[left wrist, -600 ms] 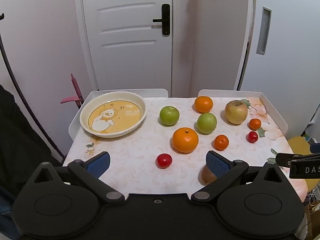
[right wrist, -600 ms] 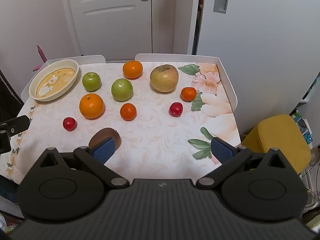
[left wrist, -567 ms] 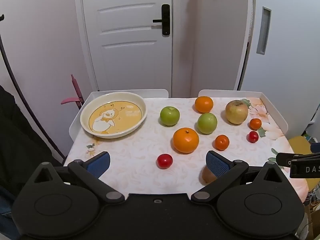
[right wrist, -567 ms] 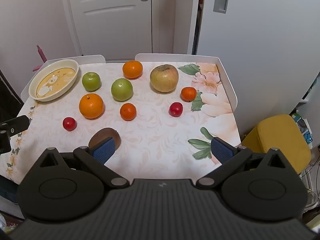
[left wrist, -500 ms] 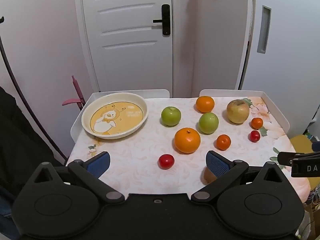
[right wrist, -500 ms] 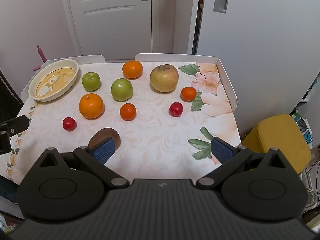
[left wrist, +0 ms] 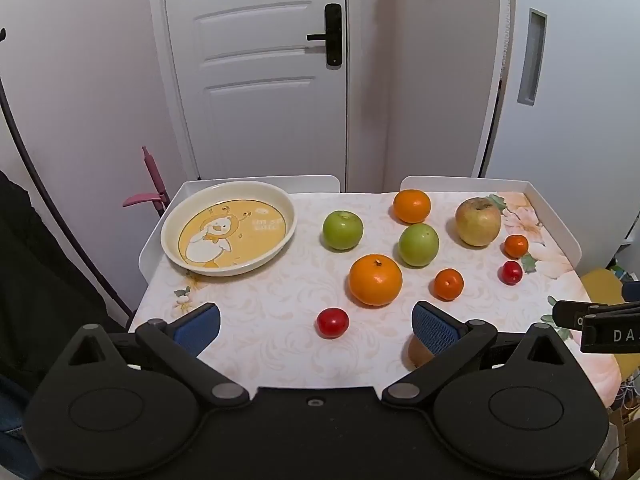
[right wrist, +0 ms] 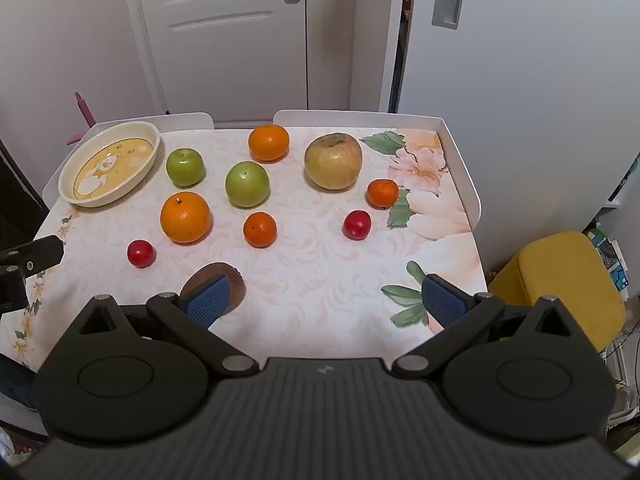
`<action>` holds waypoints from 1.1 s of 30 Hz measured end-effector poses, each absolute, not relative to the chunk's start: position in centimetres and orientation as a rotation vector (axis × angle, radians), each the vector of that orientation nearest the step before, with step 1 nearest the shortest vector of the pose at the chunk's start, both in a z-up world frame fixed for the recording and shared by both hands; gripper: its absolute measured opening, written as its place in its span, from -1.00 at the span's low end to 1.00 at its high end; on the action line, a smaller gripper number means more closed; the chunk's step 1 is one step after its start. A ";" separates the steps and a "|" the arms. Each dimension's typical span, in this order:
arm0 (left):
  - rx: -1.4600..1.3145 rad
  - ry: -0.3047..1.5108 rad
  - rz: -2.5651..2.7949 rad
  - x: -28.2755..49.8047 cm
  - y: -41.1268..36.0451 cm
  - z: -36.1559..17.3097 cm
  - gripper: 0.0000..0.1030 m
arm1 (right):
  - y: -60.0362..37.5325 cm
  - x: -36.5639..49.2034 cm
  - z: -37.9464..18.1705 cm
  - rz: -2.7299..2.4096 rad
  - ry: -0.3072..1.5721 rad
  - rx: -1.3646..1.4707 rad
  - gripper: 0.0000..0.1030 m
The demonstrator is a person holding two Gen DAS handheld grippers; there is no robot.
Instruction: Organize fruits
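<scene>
Nearest my cameras, both pairs of jaws stand wide apart and hold nothing: my left gripper (left wrist: 316, 326) hovers over the bench's (left wrist: 272, 344) near edge, my right gripper (right wrist: 326, 300) over its near right part. Just behind my right gripper's left pad lies a brown kiwi (right wrist: 218, 276), partly hidden by it. Slightly farther, a red cherry tomato (left wrist: 332, 322) sits between my left jaws' line of sight, with a large orange (left wrist: 375, 280) and a small mandarin (left wrist: 449, 284) behind it. A second red tomato (right wrist: 357, 225) and a second mandarin (right wrist: 383, 193) lie to the right. Farther still stand two green apples (left wrist: 343, 230) (left wrist: 418, 245), a yellowish apple (left wrist: 478, 222) and another orange (left wrist: 411, 206). At the far left corner rests an empty cream dish (left wrist: 182, 222) with a duck picture. Beyond the bench stands a white door (left wrist: 256, 64).
</scene>
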State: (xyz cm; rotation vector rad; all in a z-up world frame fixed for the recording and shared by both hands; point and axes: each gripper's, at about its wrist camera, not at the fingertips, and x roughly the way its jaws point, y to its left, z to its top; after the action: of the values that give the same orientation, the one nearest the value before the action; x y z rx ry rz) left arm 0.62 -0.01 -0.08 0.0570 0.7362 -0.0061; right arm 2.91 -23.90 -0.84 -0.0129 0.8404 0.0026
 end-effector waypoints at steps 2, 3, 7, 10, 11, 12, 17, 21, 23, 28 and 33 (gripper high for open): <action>0.059 0.739 -0.004 0.7 -0.1 -0.1 1.00 | -23.8 2.9 -0.8 0.004 0.840 -0.016 1.00; 0.059 0.740 -0.004 0.8 -0.1 -0.2 1.00 | -23.8 3.0 -0.8 0.005 0.841 -0.017 1.00; 0.061 0.742 -0.006 0.8 0.0 -0.2 1.00 | -23.6 3.1 -0.8 0.006 0.842 -0.017 1.00; 0.067 0.744 -0.007 0.9 -0.1 -0.2 1.00 | -23.6 3.2 -0.8 0.010 0.843 -0.017 1.00; 0.070 0.745 -0.007 0.9 -0.1 -0.2 1.00 | -23.6 3.2 -0.8 0.011 0.843 -0.017 1.00; 0.071 0.746 -0.007 0.9 -0.2 -0.2 1.00 | -23.5 3.2 -0.8 0.012 0.843 -0.017 1.00; 0.074 0.747 -0.006 1.1 -0.2 -0.2 1.00 | -23.6 3.2 -0.8 0.010 0.843 -0.017 1.00; 0.074 0.747 -0.006 1.1 -0.3 -0.2 1.00 | -23.5 3.3 -0.8 0.010 0.842 -0.018 1.00; 0.074 0.747 -0.006 1.1 -0.3 -0.2 1.00 | -23.5 3.3 -0.8 0.010 0.841 -0.019 1.00; 0.070 0.747 -0.004 1.3 -0.3 -0.3 1.00 | -23.6 3.4 -0.7 0.011 0.842 -0.016 1.00; 0.072 0.747 -0.003 1.5 -0.2 -0.2 1.00 | -23.5 3.4 -0.7 0.011 0.841 -0.017 1.00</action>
State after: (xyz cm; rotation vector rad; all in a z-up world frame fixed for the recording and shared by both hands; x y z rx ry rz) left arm 1.49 -0.20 -0.24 0.0718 0.7470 -0.0035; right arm 3.42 -23.54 -0.70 -0.0174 0.8407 0.0107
